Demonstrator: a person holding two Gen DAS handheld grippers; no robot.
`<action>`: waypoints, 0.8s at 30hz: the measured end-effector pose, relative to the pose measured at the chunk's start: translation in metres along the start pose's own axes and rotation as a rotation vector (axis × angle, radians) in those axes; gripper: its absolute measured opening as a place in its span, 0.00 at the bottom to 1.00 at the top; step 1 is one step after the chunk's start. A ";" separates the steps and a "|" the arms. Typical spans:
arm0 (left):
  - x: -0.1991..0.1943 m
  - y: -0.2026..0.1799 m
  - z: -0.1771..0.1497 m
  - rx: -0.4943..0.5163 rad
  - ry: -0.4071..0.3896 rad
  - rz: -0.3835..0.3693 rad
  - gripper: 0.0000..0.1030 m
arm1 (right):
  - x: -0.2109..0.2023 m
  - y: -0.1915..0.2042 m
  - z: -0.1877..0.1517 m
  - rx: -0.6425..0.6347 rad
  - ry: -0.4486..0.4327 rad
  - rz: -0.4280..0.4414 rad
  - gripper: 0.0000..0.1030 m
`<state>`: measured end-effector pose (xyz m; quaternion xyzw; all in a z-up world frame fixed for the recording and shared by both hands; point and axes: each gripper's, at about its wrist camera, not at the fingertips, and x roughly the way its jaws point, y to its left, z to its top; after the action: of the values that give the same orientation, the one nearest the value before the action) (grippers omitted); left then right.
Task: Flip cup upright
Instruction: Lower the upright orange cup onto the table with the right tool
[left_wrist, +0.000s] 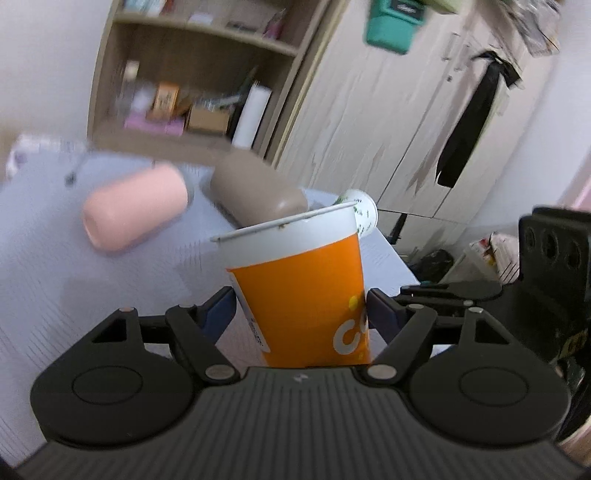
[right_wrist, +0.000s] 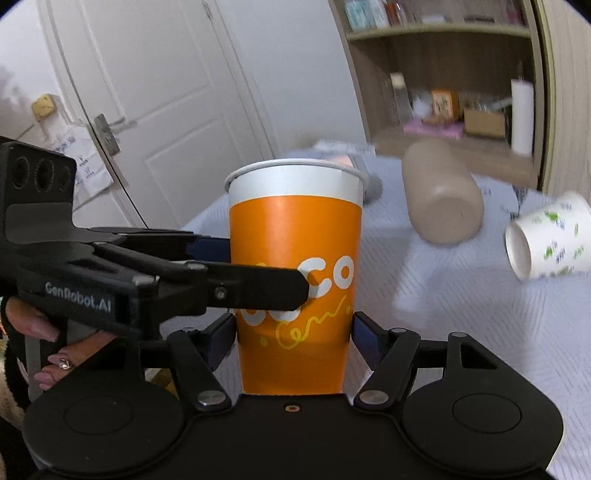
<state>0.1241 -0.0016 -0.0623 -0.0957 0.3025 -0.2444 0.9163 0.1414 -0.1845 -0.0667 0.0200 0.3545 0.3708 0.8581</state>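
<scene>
An orange paper cup with a white rim stands mouth up, a little tilted in the left wrist view, above the pale cloth. It also shows in the right wrist view. My left gripper is shut on its lower half, and shows from the side in the right wrist view. My right gripper is also shut on the cup near its base; its body shows at the right edge of the left wrist view.
On the cloth-covered table lie a pink cup, a brown cup and a white cup with green print, all on their sides. A shelf unit stands behind.
</scene>
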 end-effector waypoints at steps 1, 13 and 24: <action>-0.002 -0.002 0.000 0.024 -0.006 0.006 0.74 | 0.000 0.003 0.000 -0.018 -0.010 -0.012 0.72; 0.014 -0.003 0.025 0.136 -0.102 0.065 0.74 | 0.026 0.007 0.013 -0.144 -0.137 -0.177 0.72; 0.046 0.005 0.033 0.228 -0.141 0.033 0.74 | 0.054 -0.007 0.019 -0.195 -0.185 -0.319 0.72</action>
<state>0.1779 -0.0199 -0.0612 -0.0030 0.2094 -0.2547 0.9441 0.1830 -0.1503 -0.0864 -0.0854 0.2351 0.2595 0.9328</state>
